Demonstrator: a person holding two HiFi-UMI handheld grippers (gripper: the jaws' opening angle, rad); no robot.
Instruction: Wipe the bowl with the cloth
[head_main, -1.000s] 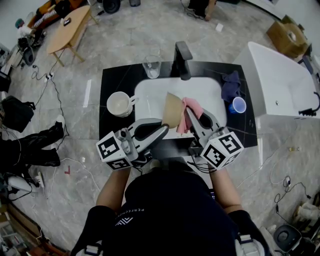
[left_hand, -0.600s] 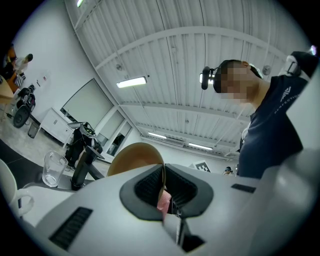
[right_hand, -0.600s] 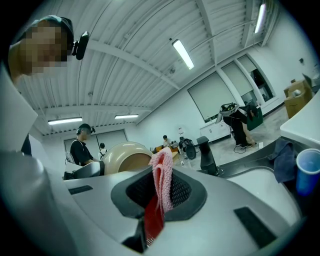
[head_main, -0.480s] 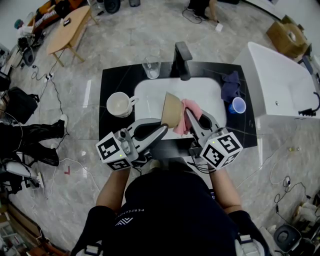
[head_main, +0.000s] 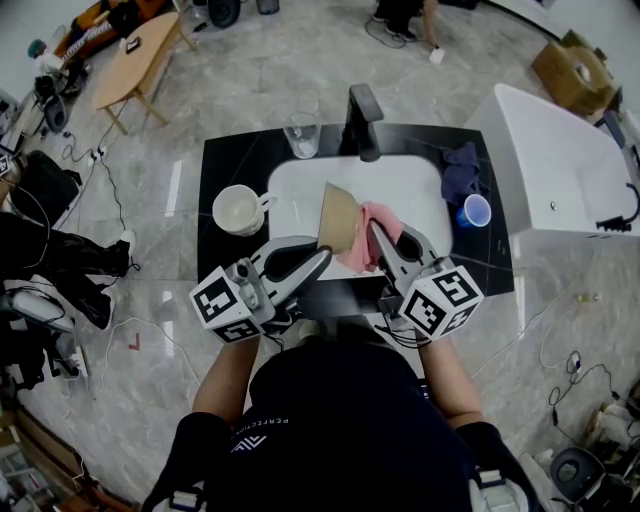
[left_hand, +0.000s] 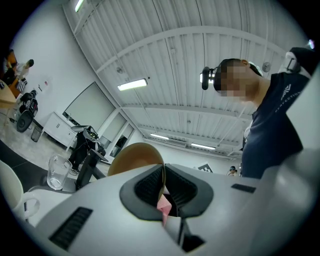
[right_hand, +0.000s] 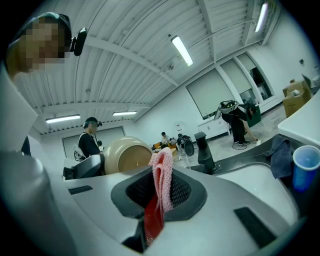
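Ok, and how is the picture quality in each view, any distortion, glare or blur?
Head view: fisheye curve at the edges, soft glare on the floor, bowl sharp. Left gripper view: dark round corners, ceiling lamps blown out. Right gripper view: same dark corners, cloth in focus, blue cup stretched near the edge.

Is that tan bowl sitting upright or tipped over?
Tipped: the left tongs grip the bowl by its rim, holding it on edge above the sink, beside the pink cloth.
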